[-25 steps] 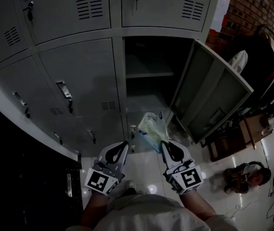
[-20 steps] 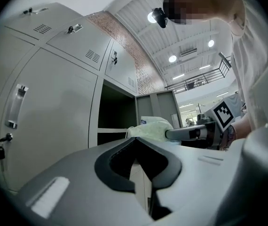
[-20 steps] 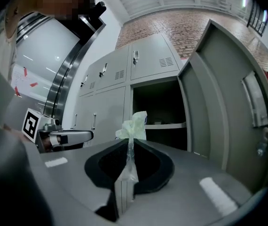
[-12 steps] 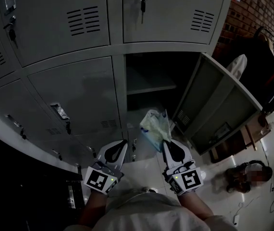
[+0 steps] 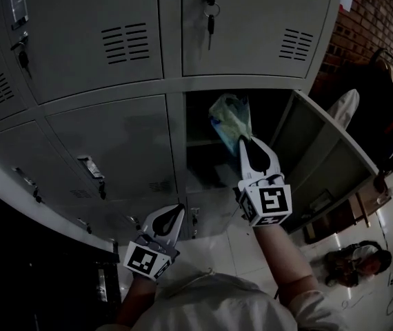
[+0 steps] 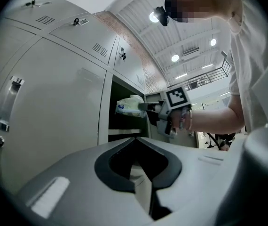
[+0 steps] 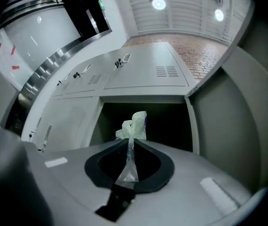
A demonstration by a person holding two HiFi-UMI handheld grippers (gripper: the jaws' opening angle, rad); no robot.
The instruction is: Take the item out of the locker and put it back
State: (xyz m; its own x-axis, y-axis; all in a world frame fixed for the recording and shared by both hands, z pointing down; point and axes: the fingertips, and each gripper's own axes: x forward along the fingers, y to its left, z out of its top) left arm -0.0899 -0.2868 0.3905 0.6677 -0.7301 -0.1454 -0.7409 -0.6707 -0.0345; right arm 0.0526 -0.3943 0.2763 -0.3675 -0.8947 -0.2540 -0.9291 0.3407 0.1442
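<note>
The right tongs (image 5: 243, 141) are closed tight on a twisted neck of a thin, pale plastic bag (image 5: 229, 118), a flattened strip of film being pinched between the two jaws while the bunched body of the bag stands out beyond the tips. The bag is held clear of every surface at the mouth of the open compartment (image 5: 210, 174) of the grey metal locker (image 5: 174, 136), up near the top edge of the opening and above the inner shelf (image 5: 198, 143); whether it has passed the frame cannot be told. The compartment door (image 5: 320, 154) is swung wide to the right of the tongs. The left tongs (image 5: 177, 208) are held lower and to the left, in front of the closed lower doors and well apart from the bag; their jaws are brought together at the tips and nothing is caught between them. A bunch of keys (image 5: 210, 21) is seen hanging from the lock of the closed door directly above the open compartment. A glossy tiled floor (image 5: 218, 245) is visible below both tongs.
</note>
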